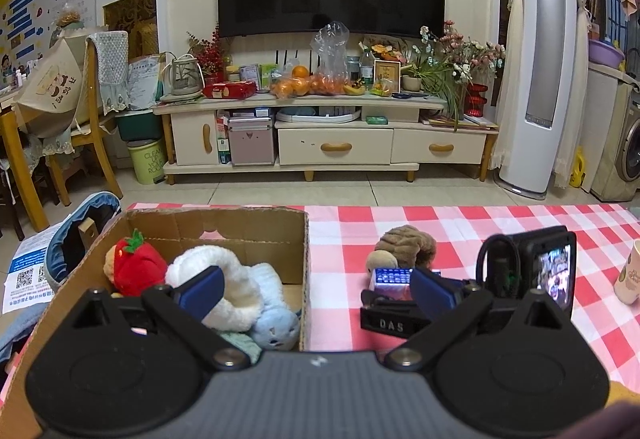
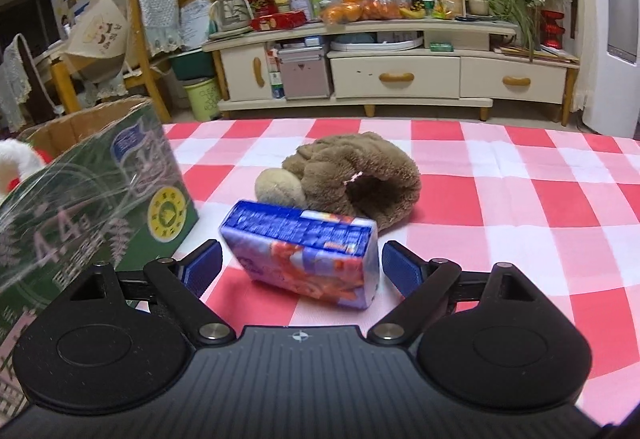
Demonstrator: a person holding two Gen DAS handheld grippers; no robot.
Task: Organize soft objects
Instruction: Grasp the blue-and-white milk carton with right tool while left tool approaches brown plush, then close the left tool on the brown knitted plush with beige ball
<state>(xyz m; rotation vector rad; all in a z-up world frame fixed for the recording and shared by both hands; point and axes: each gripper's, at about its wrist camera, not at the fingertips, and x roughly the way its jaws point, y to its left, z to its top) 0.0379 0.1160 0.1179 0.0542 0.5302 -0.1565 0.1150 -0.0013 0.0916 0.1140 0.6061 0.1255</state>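
Straddling the tissue pack [image 2: 306, 253], the right gripper [image 2: 302, 271] is spread wide, nothing clamped. Pack judged light, squashy, film-slick: best pinched across its short sides. Left gripper [image 1: 314, 289] is open, empty, over the box [image 1: 306, 259].

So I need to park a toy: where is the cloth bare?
Bare checked cloth lies right of the brown plush, out to the table edge. Crowded: between the cardboard box and the plush, where the blue packet lies.

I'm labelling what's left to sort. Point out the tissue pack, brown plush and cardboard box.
tissue pack [image 2: 304, 259]: right wrist view, front face.
brown plush [image 2: 352, 175]: right wrist view, body.
cardboard box [image 1: 240, 225]: left wrist view, inner back wall.
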